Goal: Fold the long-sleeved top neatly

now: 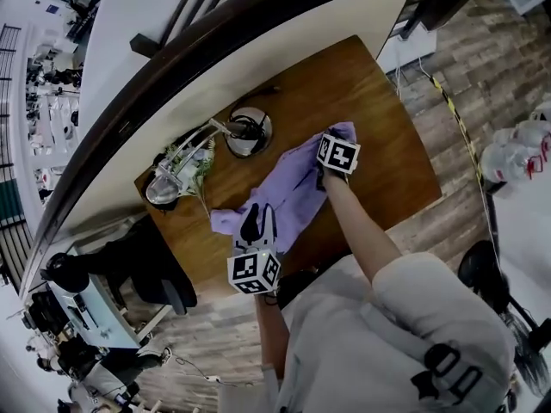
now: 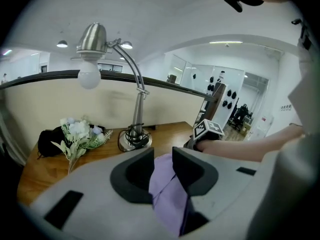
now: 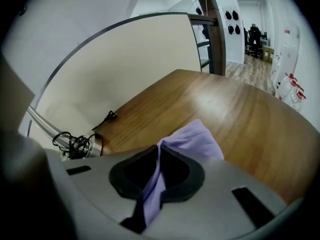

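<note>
A lilac long-sleeved top (image 1: 297, 188) lies rumpled on the brown wooden table (image 1: 379, 119). My left gripper (image 1: 256, 224) is at the top's near end, by the table's front edge. In the left gripper view its jaws (image 2: 162, 160) are shut on a fold of the lilac cloth (image 2: 167, 191), which hangs down between the pads. My right gripper (image 1: 327, 144) is at the top's far right end. In the right gripper view its jaws (image 3: 159, 156) pinch a thin edge of the top (image 3: 197, 139), and a ribbed cuff or hem shows just past the tips.
A metal desk lamp (image 1: 245, 132) with a coiled cable stands at the back of the table, beside a bunch of artificial flowers (image 1: 194, 163). A cream partition (image 3: 125, 69) runs behind the table. A dark chair (image 1: 159, 278) stands at the table's left end.
</note>
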Demonstrator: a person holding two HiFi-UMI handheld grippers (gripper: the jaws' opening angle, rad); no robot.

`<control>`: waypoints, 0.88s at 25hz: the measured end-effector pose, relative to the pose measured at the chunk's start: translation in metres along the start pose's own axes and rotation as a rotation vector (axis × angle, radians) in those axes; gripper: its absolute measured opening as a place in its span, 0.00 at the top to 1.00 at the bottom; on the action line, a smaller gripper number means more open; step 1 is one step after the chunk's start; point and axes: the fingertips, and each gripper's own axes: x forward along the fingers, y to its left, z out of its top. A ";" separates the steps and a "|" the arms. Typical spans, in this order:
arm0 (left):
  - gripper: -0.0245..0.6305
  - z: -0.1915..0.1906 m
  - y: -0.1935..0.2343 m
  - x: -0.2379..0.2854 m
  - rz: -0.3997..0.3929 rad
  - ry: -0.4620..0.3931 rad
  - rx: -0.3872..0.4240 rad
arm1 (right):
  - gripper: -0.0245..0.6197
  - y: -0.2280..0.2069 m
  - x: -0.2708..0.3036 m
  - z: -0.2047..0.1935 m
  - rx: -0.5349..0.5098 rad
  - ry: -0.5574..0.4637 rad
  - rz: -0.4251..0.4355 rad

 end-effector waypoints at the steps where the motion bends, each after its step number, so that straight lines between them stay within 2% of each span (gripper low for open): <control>1: 0.77 0.000 0.003 -0.002 0.006 -0.004 -0.008 | 0.92 0.001 0.000 0.001 0.008 -0.005 0.004; 4: 0.77 0.000 0.011 -0.008 0.017 -0.018 -0.028 | 0.93 0.012 -0.011 0.006 0.011 -0.040 0.080; 9: 0.77 0.004 0.011 -0.017 -0.014 -0.045 -0.020 | 0.93 0.042 -0.056 0.016 -0.051 -0.133 0.334; 12: 0.77 0.010 0.006 -0.022 -0.059 -0.063 0.009 | 0.93 0.059 -0.102 0.019 -0.116 -0.193 0.489; 16: 0.77 0.019 -0.002 -0.031 -0.129 -0.074 0.065 | 0.93 0.070 -0.166 0.004 -0.260 -0.256 0.691; 19: 0.77 0.025 -0.011 -0.039 -0.181 -0.089 0.109 | 0.93 0.061 -0.205 -0.015 -0.328 -0.285 0.774; 22: 0.77 0.029 -0.017 -0.032 -0.241 -0.090 0.177 | 0.93 0.050 -0.233 -0.032 -0.375 -0.303 0.792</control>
